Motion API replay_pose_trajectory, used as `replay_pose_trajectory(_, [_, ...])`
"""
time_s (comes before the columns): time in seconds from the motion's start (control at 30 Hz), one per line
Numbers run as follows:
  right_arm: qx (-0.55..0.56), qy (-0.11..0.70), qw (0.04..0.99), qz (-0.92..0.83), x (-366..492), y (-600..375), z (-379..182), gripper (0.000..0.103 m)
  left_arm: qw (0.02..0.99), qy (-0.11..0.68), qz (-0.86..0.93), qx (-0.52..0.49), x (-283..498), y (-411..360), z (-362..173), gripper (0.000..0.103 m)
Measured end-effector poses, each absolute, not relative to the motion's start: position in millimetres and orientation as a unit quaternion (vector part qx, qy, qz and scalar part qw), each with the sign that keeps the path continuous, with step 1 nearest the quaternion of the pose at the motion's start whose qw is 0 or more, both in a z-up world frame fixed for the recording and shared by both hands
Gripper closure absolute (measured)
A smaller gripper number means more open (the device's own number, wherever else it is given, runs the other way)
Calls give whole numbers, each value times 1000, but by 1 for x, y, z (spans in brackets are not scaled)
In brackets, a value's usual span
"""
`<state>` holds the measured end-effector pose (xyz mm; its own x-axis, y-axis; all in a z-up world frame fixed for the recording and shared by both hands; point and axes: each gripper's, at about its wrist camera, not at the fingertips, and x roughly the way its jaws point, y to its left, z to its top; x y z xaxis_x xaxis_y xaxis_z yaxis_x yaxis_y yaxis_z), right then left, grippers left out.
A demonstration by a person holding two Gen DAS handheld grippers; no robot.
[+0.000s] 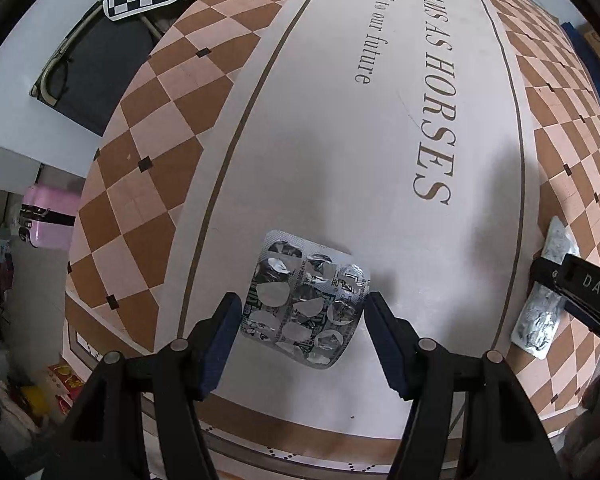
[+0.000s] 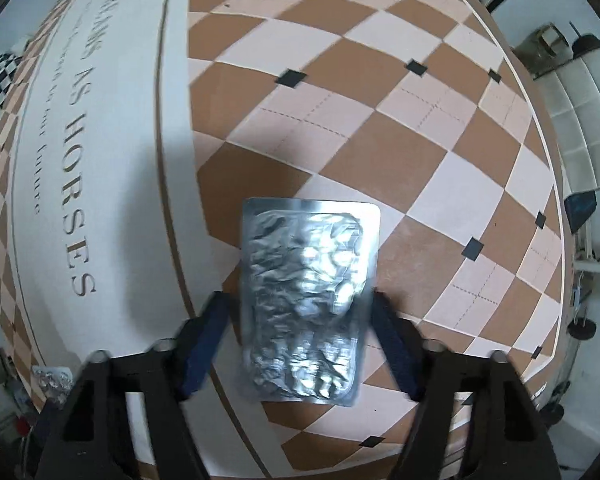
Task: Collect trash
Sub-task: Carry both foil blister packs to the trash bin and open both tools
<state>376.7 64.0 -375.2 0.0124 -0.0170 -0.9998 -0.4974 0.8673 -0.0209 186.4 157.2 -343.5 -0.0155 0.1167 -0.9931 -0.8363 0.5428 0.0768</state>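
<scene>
Foil blister packs are your trash here, and neither is collected yet. Under your left gripper (image 1: 302,314) lies the small pack (image 1: 306,300), pockets burst, flat on the pale printed band of the tablecloth (image 1: 340,140); the jaws stand spread on either side of it, its right edge right at one pad, the left pad just clear, and I see no pinch. Under your right gripper (image 2: 296,320) lies the large pack (image 2: 306,300), crumpled foil up, on the brown-and-cream checks beside the band's dark line. Those jaws are also spread astride it; the view is blurred and the right pad sits at the pack's edge, but I judge nothing clamped. In the left view the large pack also shows at the far right, partly under the other tool. Both tools point down at the cloth, each lined up over its item. No bin or bag is visible in either view, so I cannot say where the waste goes. Judgement: task at an early stage; both packs remain to be gripped, lifted and carried off. Thin, flat foil may slip when you close.
</scene>
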Motion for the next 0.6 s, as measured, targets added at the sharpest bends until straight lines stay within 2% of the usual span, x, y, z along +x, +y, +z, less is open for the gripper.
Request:
replay_pose_trajectory(0.23, [-166, 677, 683, 219, 374, 45, -360, 37, 656, 589, 373, -289, 183, 155, -321, 42])
replay_pose_trajectory(0.6, [-161, 600, 721, 307, 334, -19, -292, 37, 710, 534, 360, -285, 141, 132, -256, 42])
